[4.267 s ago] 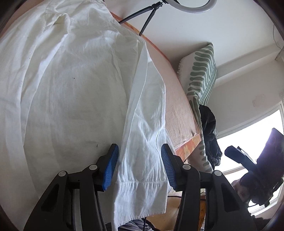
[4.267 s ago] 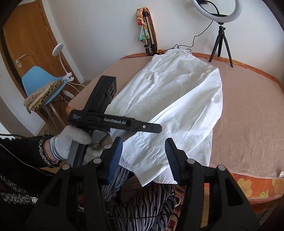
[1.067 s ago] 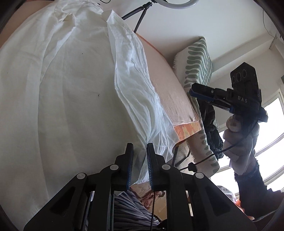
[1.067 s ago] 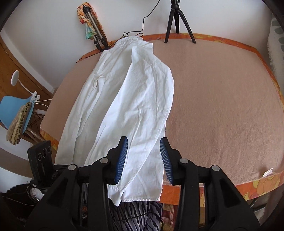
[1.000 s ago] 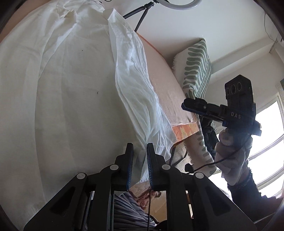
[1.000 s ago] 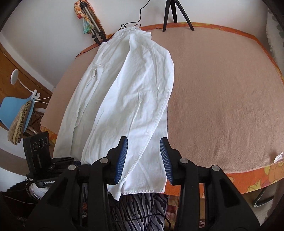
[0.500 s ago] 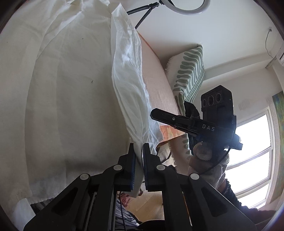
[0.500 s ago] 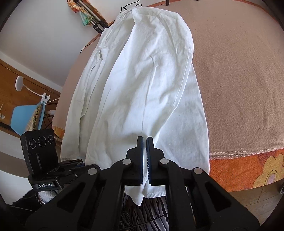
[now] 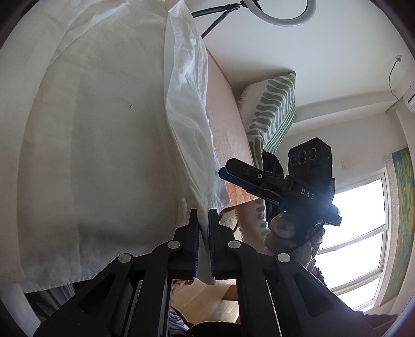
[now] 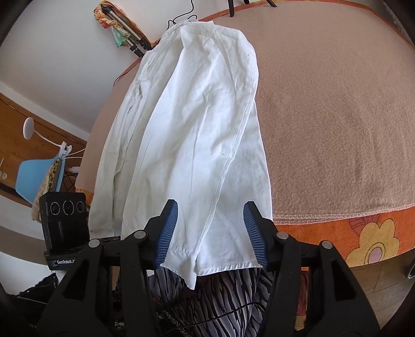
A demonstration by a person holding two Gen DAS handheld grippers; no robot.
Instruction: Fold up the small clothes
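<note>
two grippers work at the near edge of a round table covered in a pinkish-tan blanket with an orange flowered border. one white shirt lies lengthwise on the blanket, collar at the far side, hem hanging a little over the near edge above the person's striped clothing.

the left gripper has its jaws nearly together, pinching a thin bit of the shirt's white cloth near the hem; from that pinch a strip of fabric rises toward the collar as a raised fold, standing up off the rest of the shirt, which lies flat to the left in that view. the tip of the pinched cloth hangs down below the fingers.

the right gripper has its jaws about halfway apart and they have just been opening. the shirt's lower corner lies between and below the blue ribbed pads, but the pads do not press on it; the cloth rests loose on the table edge. in the left wrist view the right gripper hovers just beside the table's edge, held in a gloved hand.

a ring light on a stand sits at the far side of the table, a green-patterned cushion leans by the wall, and a blue chair stands off to the left.
</note>
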